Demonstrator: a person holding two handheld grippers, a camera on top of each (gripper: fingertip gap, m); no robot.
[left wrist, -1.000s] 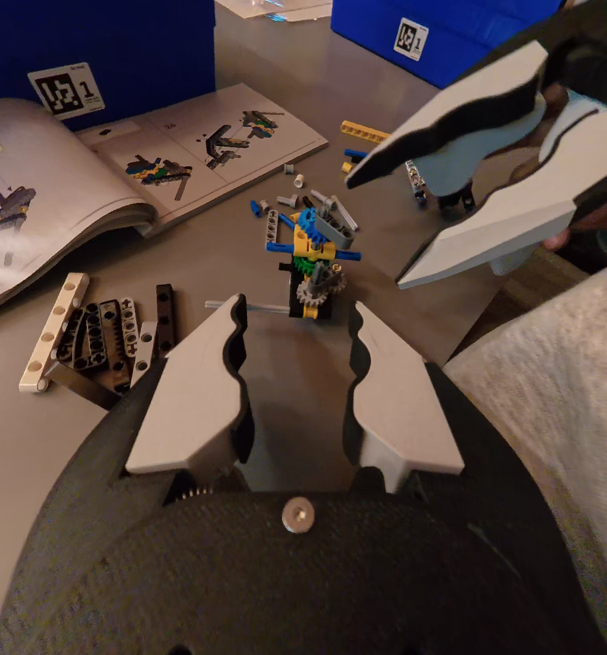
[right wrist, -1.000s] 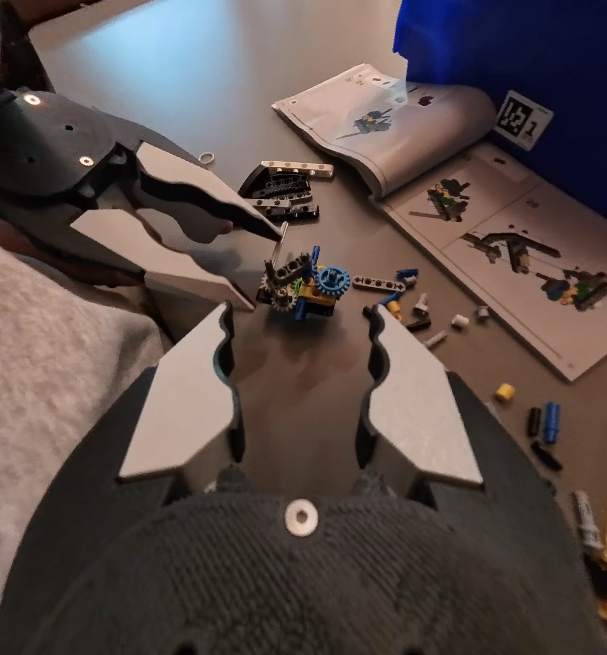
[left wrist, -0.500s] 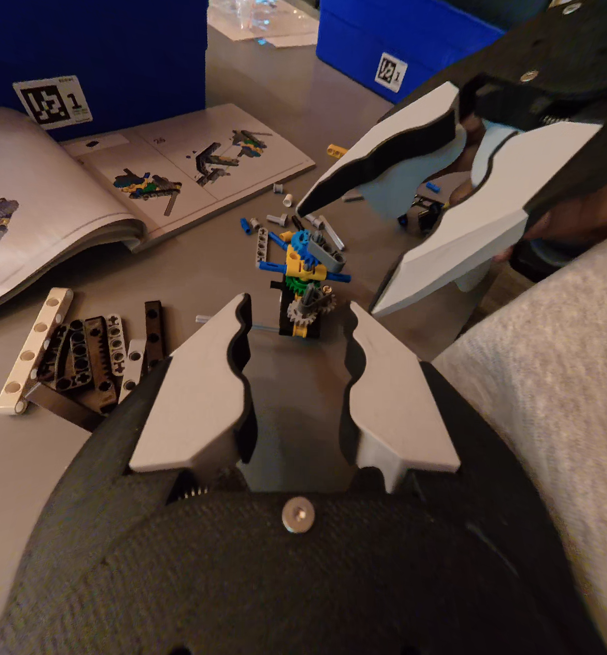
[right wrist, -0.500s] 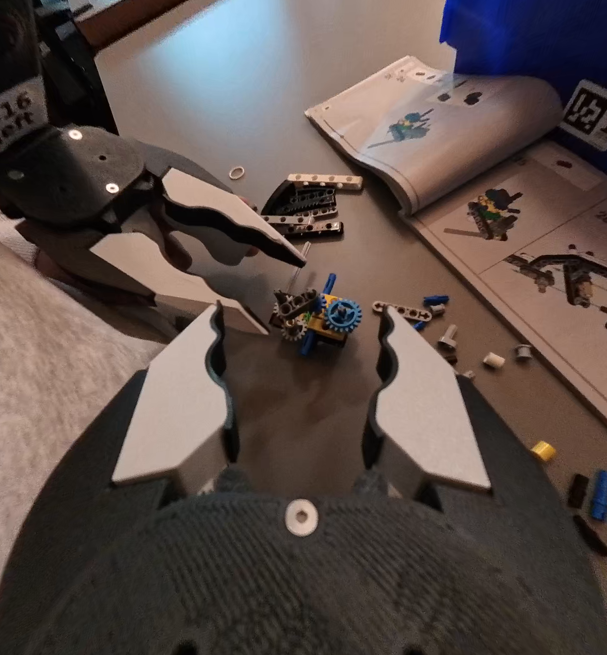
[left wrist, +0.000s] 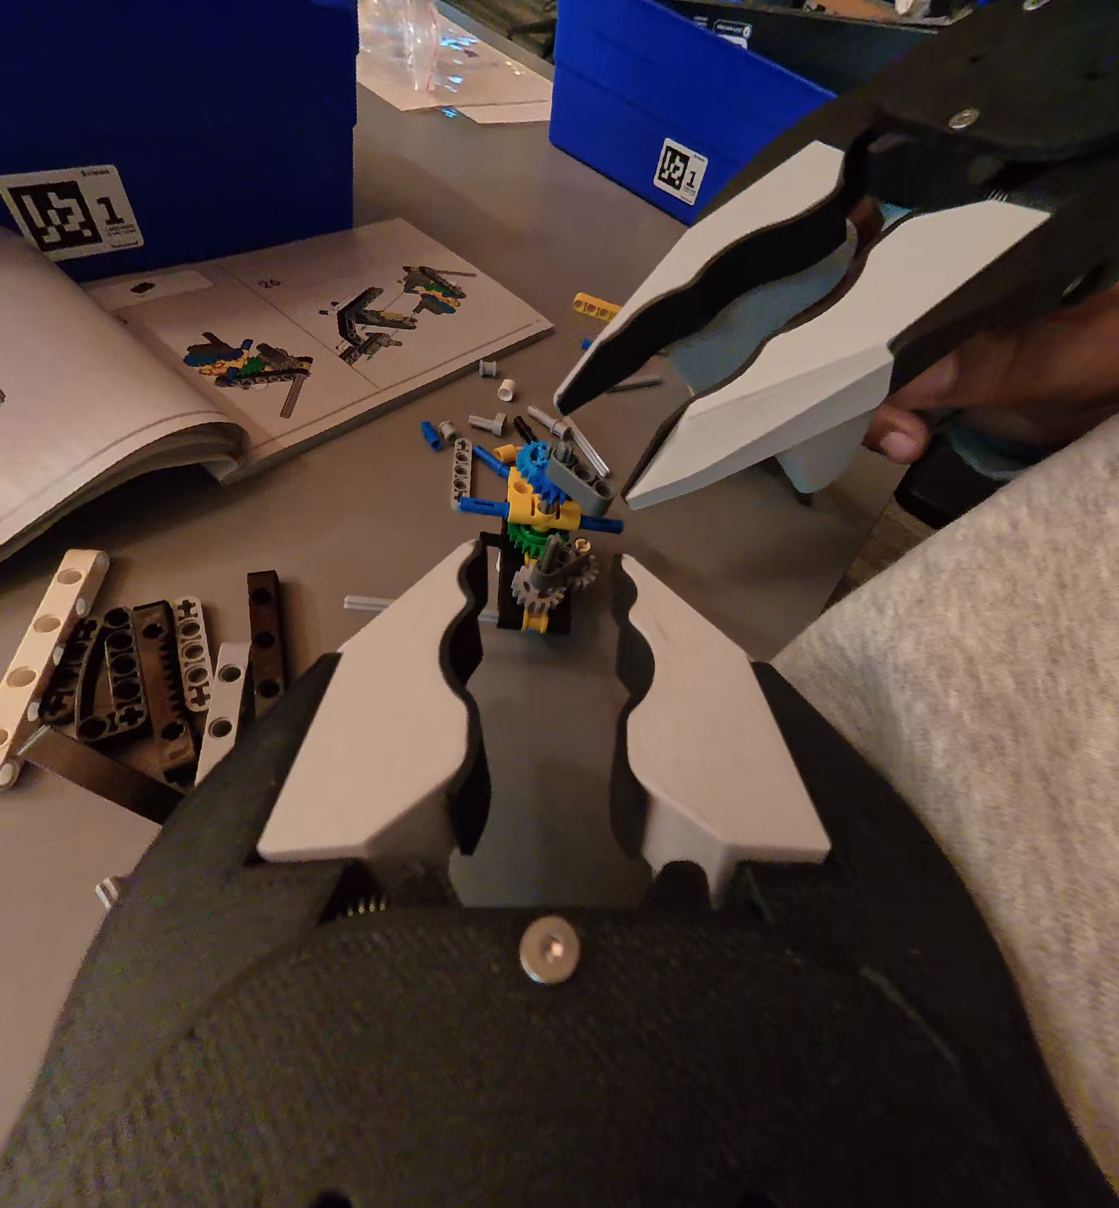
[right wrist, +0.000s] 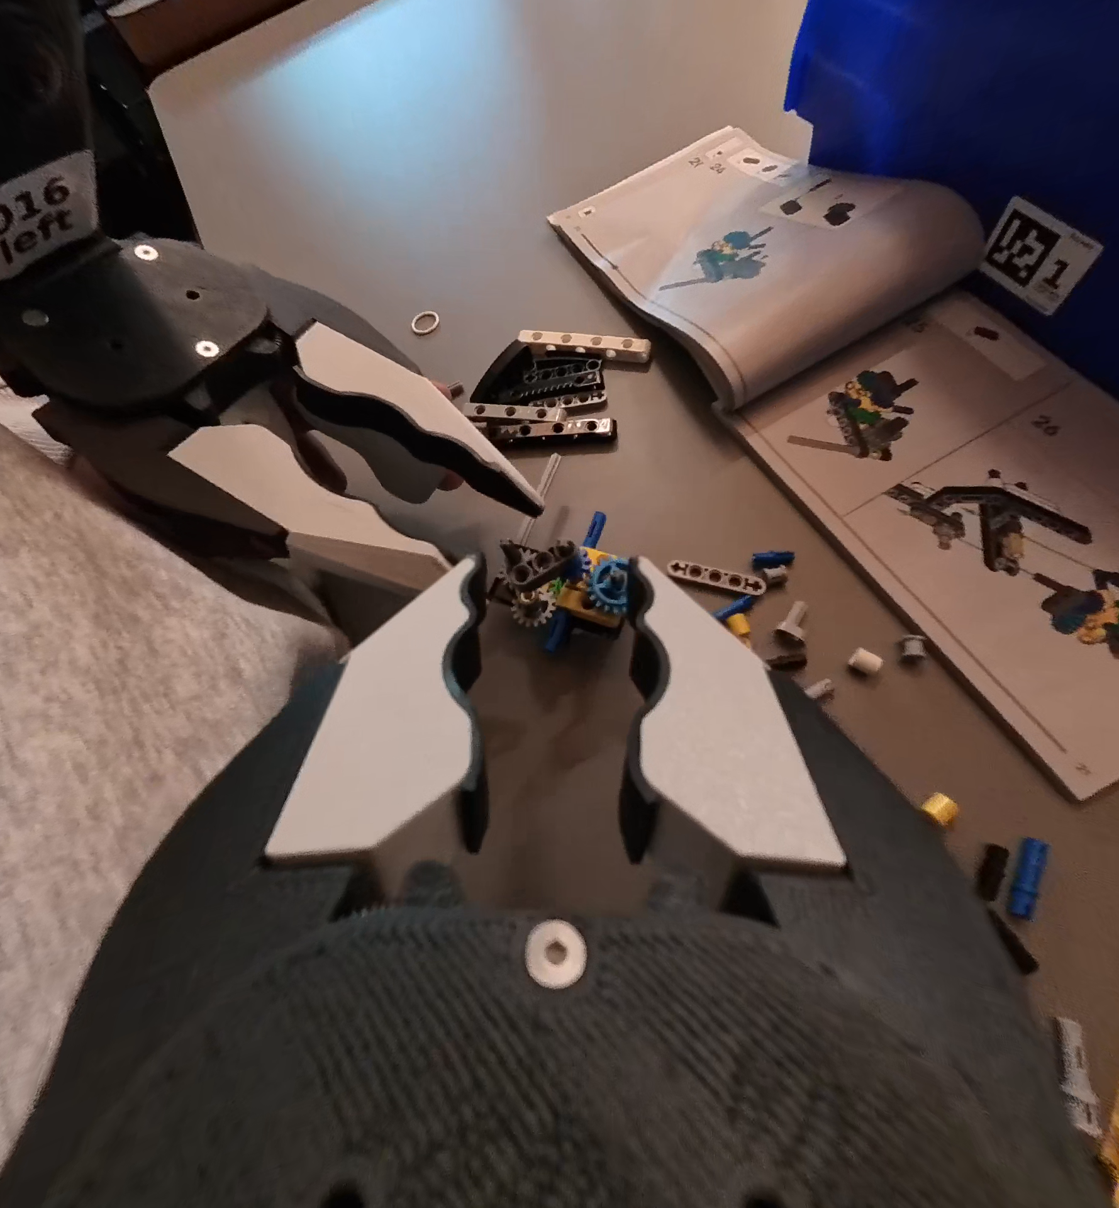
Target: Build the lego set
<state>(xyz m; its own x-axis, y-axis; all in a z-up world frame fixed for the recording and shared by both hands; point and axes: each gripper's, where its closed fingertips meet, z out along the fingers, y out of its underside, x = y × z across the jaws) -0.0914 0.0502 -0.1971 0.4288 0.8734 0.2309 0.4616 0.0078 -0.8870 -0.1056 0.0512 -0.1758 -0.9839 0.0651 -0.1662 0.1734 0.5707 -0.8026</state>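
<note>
Lego subassembly (left wrist: 543, 542) upright on table (left wrist: 413, 150), between both grippers. Left gripper (left wrist: 547, 569) fingers apart, empty; right gripper (right wrist: 556, 575) same. Light, stiff, top-heavy (gears, pins pop off easily); grip yellow-black core, not gears.

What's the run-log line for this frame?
left gripper: open, empty | right gripper: open, empty | gear model: on table, between both, ungripped | manual: open | loose parts: unused

The lego assembly (left wrist: 543, 523) stands on the table (left wrist: 413, 163) between both grippers, with the beam pile (left wrist: 132, 673) left of it and the instruction booklet (left wrist: 249, 353) behind that pile.
</note>
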